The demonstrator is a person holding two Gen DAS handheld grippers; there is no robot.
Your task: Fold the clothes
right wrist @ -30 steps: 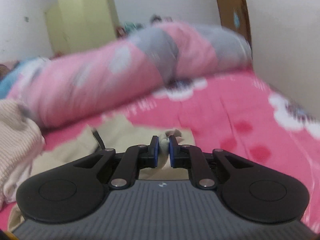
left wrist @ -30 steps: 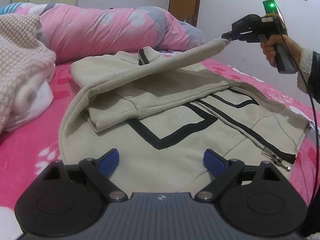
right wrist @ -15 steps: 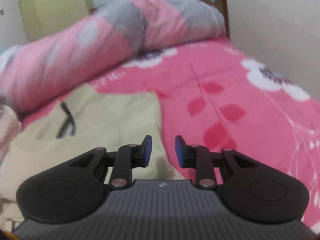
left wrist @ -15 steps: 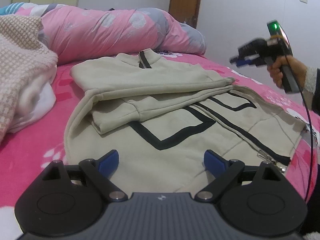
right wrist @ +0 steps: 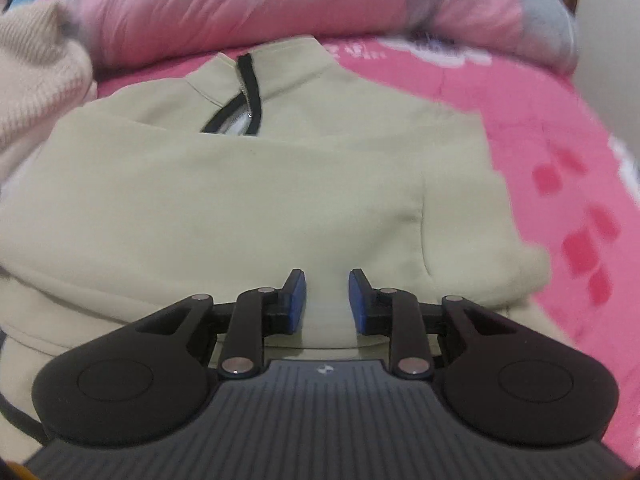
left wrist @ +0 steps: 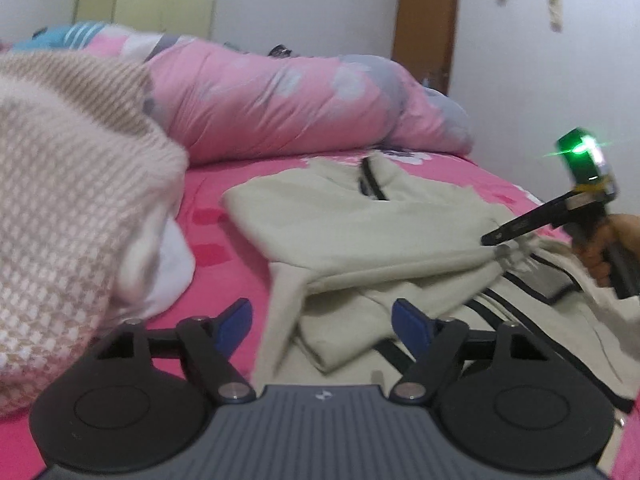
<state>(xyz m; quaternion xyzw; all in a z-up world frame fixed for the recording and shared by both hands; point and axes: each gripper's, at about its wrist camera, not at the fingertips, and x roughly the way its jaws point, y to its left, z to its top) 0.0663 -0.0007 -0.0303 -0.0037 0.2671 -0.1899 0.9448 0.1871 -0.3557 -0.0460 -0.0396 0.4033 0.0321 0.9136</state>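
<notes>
Two tools are in play, both with fingers apart and nothing between them. The beige zip jacket (right wrist: 248,184) lies on the pink bed (left wrist: 224,216), collar toward the rolled quilt (left wrist: 280,100), both sleeves already crossed over the chest; the knitted blanket (left wrist: 68,184) sits just beside its far shoulder.

Step in hand, as judged: gathering the sleeve-and-shoulder fold before the body gets folded over.

- Right tool (right wrist: 327,300): blue pads partly open, a moderate gap, hovering low over the folded sleeve panel. From the left wrist view its tip looks to be at the cloth near the right-side sleeve fold — contact cannot be confirmed, motion blur there.
- Left tool (left wrist: 322,322): spread wide, empty, low over the jacket's left edge where the sleeve cuff overlaps the body. Whether a pad touches fabric cannot be told.

How to do it well:
- Bring each tool down flat and take the full stack of layers at the edge, not just the top sleeve — a single-layer pinch will drag the sleeve off its fold.
- Grip at matching points left and right so the fold line stays square to the zip.
- Lift little; slide the cloth over itself.
- Keep the left tool off the blanket.
</notes>
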